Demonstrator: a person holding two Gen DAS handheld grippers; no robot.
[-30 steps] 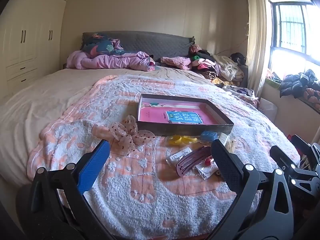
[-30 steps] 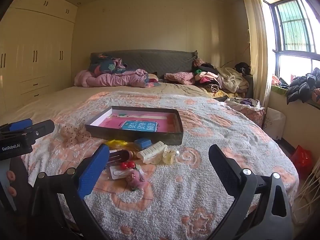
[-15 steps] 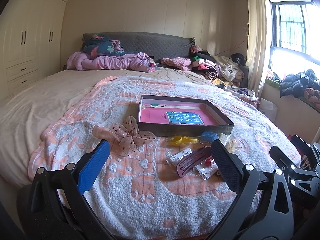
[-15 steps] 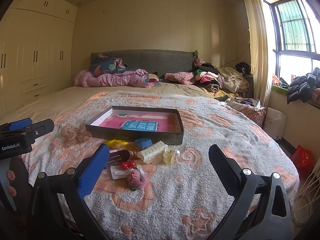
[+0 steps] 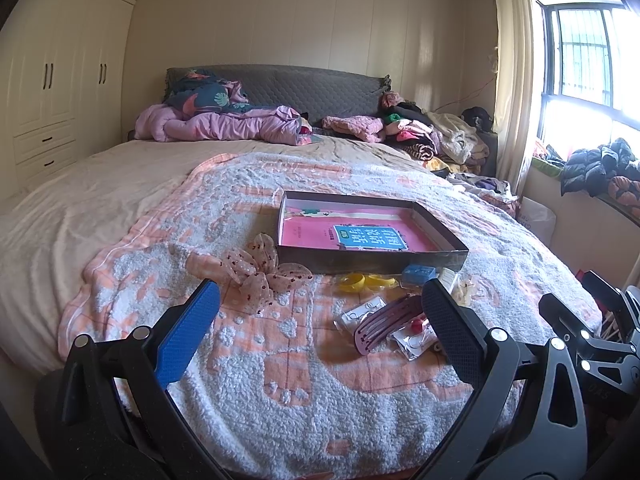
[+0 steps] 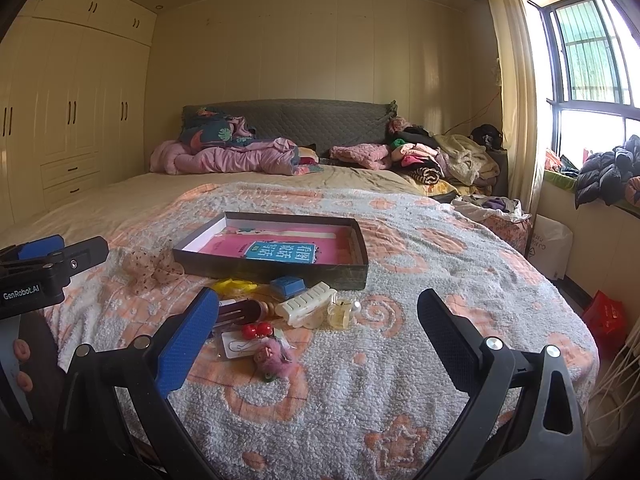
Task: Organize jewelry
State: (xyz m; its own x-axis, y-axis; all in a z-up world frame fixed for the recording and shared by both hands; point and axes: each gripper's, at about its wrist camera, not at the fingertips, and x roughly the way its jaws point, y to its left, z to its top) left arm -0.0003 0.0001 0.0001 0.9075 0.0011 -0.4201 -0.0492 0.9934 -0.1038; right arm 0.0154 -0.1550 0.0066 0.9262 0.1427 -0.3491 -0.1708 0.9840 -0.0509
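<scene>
A dark shallow box [image 5: 372,258] with a pink and blue booklet inside lies on the bed; it also shows in the right wrist view [image 6: 272,270]. In front of it lie a dotted pink bow [image 5: 256,272], yellow rings [image 5: 360,281], a blue clip [image 6: 286,285], a white claw clip [image 6: 306,305], a maroon comb clip [image 5: 384,322], red beads [image 6: 256,330], a pink fuzzy piece [image 6: 276,356] and carded earrings [image 6: 236,346]. My left gripper [image 5: 320,336] is open and empty, short of the pile. My right gripper [image 6: 316,340] is open and empty, near the items.
The bed has an orange-and-white towel blanket [image 6: 360,380]. Pink bedding [image 5: 224,126] and piled clothes [image 5: 424,136] lie by the headboard. Wardrobes [image 6: 72,112] stand left. A window ledge with dark jackets [image 6: 604,176] and a red bag [image 6: 604,316] are right.
Both grippers stay open and nearly still. The left wrist view has shifted very slightly; nothing on the bed moved.
</scene>
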